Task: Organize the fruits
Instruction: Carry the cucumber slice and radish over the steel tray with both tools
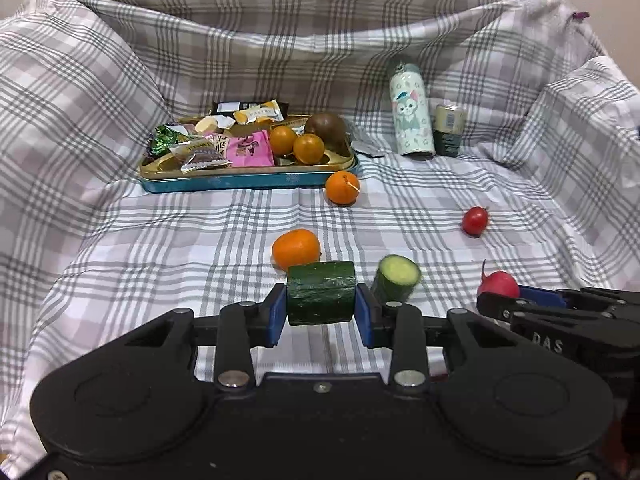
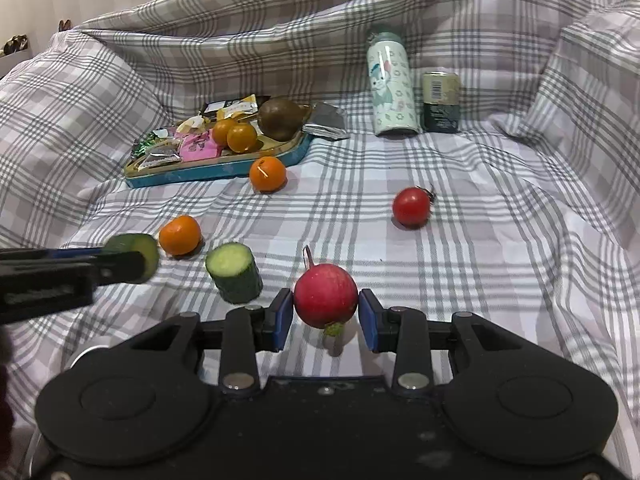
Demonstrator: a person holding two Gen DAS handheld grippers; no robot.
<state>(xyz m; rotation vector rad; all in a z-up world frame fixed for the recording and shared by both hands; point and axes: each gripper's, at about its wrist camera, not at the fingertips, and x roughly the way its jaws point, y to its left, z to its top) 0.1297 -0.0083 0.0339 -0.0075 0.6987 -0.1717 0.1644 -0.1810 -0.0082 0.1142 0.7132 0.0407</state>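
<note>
My left gripper (image 1: 321, 312) is shut on a dark green cucumber chunk (image 1: 321, 293), held just above the checked cloth; the same chunk (image 2: 138, 254) shows at the left of the right wrist view. A second cucumber piece (image 1: 396, 280) (image 2: 234, 266) stands on the cloth beside it. My right gripper (image 2: 325, 314) is shut on a red radish (image 2: 326, 294) (image 1: 498, 284). Two oranges (image 1: 296, 248) (image 1: 342, 188) lie loose on the cloth, and a cherry tomato (image 1: 475, 220) (image 2: 412, 206) lies to the right.
A teal tin tray (image 1: 248, 182) (image 2: 216, 170) at the back left holds snack packets, two small oranges and a brown fruit. A patterned bottle (image 1: 412, 112) and a can (image 1: 450, 130) stand at the back right. The cloth rises in folds on all sides.
</note>
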